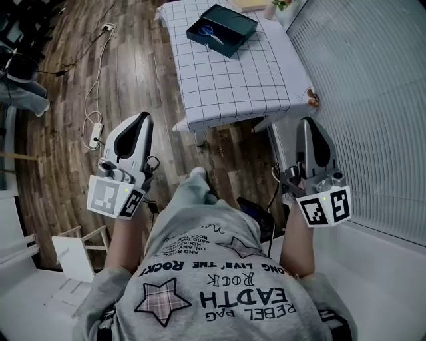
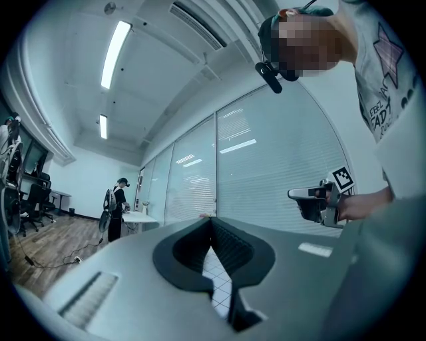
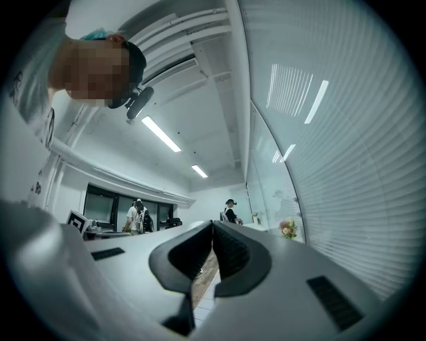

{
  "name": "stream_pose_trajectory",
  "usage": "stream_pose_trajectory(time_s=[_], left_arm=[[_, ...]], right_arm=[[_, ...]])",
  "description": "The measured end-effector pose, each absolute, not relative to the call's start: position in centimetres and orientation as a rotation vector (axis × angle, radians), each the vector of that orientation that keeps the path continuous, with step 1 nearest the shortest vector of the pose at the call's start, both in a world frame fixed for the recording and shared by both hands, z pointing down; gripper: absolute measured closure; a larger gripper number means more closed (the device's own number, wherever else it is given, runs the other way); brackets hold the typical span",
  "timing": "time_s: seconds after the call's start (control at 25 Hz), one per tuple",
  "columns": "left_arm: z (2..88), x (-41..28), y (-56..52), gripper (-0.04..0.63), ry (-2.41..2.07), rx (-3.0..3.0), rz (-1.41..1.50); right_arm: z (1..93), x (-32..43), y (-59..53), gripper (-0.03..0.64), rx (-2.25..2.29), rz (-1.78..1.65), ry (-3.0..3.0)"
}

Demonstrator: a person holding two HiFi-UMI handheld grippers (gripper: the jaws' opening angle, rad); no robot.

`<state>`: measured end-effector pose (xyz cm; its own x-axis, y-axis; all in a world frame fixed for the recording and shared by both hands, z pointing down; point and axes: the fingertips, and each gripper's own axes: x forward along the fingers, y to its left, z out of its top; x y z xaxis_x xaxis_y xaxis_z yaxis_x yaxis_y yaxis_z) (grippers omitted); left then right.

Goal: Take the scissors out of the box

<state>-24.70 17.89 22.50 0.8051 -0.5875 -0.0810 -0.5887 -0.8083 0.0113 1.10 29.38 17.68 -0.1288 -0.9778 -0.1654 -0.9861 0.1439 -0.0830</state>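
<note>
1. As we look down past our own grey shirt (image 1: 219, 280), the two tools sit nearest us. The left gripper (image 1: 142, 118) and the right gripper (image 1: 307, 124) are held well apart, one on either side of our body, and both point toward the table.
2. The left gripper's jaws are pressed together at the tips with nothing between them. The right gripper's jaws are pressed together too, and equally empty.
3. Below the grippers lies the wooden floor (image 1: 133, 60). A strip of it separates us from the table's near edge, and a wider stretch opens along the table's left edge. One power strip (image 1: 96, 133) with its cable lies on the floor, to the left of the left gripper.
4. On our right, a wall covered with blinds (image 1: 373, 100) runs close beside the table's right edge, so we have only a narrow gap there.
5. We count one table (image 1: 226, 86), covered by a gridded cloth. Its near half shows bare grid from the near edge up to the box.
6. One dark open box (image 1: 233, 33) lies near the table's far edge, about midway between the left and right edges and askew to them. One pair of scissors (image 1: 208, 30) with blue handles rests inside, toward the box's left end, well apart from both grippers.
7. One flower pot (image 1: 271, 8) stands at the table's far right corner.
</note>
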Motion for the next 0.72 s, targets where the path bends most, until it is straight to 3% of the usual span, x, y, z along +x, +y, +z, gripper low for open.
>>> stream_pose_trajectory(time_s=[0.72], left_arm=[[22.7,-21.8,7.0,0.586,0.851,-3.011,0.129]], right_arm=[[18.0,2.1,20.6,0.601,-1.995,0.061,2.212]])
